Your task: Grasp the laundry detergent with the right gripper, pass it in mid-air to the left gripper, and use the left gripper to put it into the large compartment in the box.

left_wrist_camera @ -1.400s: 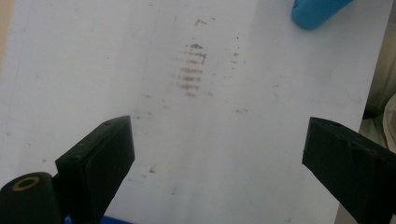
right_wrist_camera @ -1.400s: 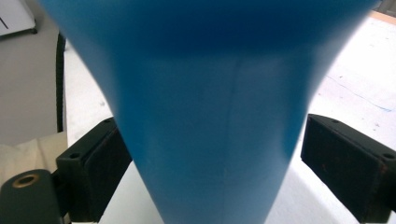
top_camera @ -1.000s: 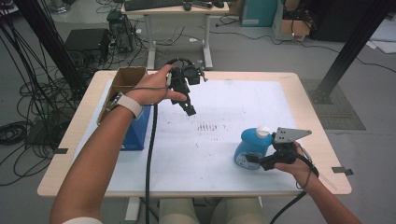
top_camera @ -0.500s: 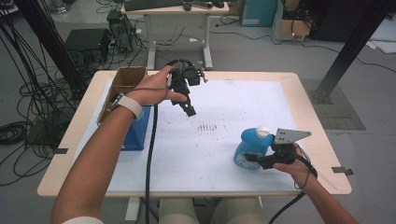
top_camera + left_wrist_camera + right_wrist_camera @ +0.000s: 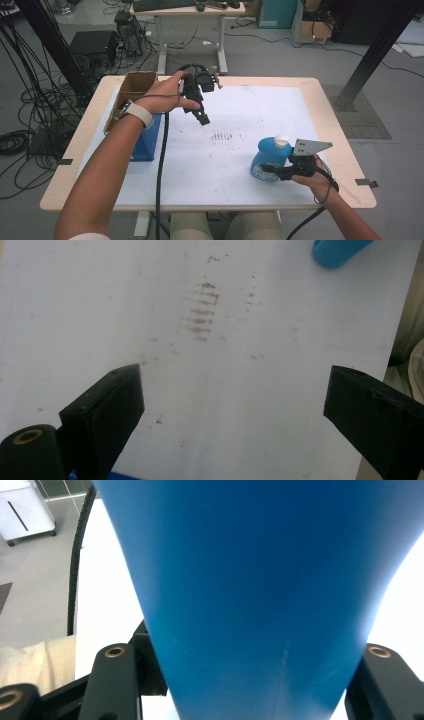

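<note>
High view: right gripper (image 5: 272, 170) clamps the blue bottle (image 5: 267, 159).
Its jaws have just been closing on the bottle (white cap up) at the table's (image 5: 330, 120) near right; left gripper (image 5: 202, 116) hovers open, well apart.

My right tool (image 5: 267, 169) has just been closing its jaws on the blue bottle (image 5: 267, 159), which sits between them; in the right gripper view they now press against the bottle's sides near the desk's front-right corner.
</note>
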A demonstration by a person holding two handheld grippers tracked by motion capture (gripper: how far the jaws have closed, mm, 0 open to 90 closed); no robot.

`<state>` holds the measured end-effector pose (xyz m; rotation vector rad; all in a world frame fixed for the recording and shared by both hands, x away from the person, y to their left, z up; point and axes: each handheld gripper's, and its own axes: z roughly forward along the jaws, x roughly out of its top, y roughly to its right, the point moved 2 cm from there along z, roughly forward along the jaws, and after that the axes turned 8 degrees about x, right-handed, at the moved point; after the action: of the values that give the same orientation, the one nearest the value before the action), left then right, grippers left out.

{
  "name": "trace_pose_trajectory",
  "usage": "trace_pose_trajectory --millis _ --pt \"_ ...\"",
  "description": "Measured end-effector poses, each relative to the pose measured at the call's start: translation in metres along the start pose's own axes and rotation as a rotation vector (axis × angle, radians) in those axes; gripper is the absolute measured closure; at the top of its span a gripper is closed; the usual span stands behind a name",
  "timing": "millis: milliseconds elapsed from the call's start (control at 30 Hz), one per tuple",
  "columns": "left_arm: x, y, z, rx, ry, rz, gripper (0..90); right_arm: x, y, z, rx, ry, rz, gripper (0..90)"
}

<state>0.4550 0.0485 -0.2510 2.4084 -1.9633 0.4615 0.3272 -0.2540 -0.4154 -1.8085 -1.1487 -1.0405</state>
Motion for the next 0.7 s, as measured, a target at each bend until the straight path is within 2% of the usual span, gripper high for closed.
trace_pose_trajectory --millis 100,200,233,367,567,600,633,700 --pt "0.0007 -0.0001 -0.002 0.001 -0.003 0.001 9.5 0.0008 0.0014 0.0011 0.012 0.008 -0.017 41.0" --pt "0.0004 -0.0006 -0.0013 0.005 -0.003 -0.001 9.5 0.0002 0.001 0.0013 0.01 0.014 -0.017 41.1" --pt "0.0006 -0.0015 -0.0007 -0.001 -0.009 0.011 9.6 0.0002 0.0009 0.0015 0.011 0.019 -0.019 41.1" --pt "0.0017 -0.0002 -0.0009 -0.001 -0.008 0.003 9.6 -0.0004 0.0007 0.0015 0.004 0.019 -0.025 41.1" --pt "0.0015 -0.0006 -0.0005 -0.004 -0.006 0.008 9.6 -0.0007 -0.0001 0.0002 -0.005 0.006 -0.011 41.1" --pt "0.0014 -0.0005 -0.0005 -0.004 -0.006 0.008 9.6 -0.0009 0.0004 0.001 -0.003 0.017 -0.018 41.1" --pt "0.0015 -0.0004 -0.0007 -0.004 -0.005 0.008 9.6 -0.0012 -0.001 0.0004 -0.009 0.013 -0.001 41.4" --pt "0.0017 -0.0004 -0.001 -0.004 -0.005 0.011 9.6 -0.0012 -0.0006 0.0003 -0.009 0.011 -0.01 41.9"
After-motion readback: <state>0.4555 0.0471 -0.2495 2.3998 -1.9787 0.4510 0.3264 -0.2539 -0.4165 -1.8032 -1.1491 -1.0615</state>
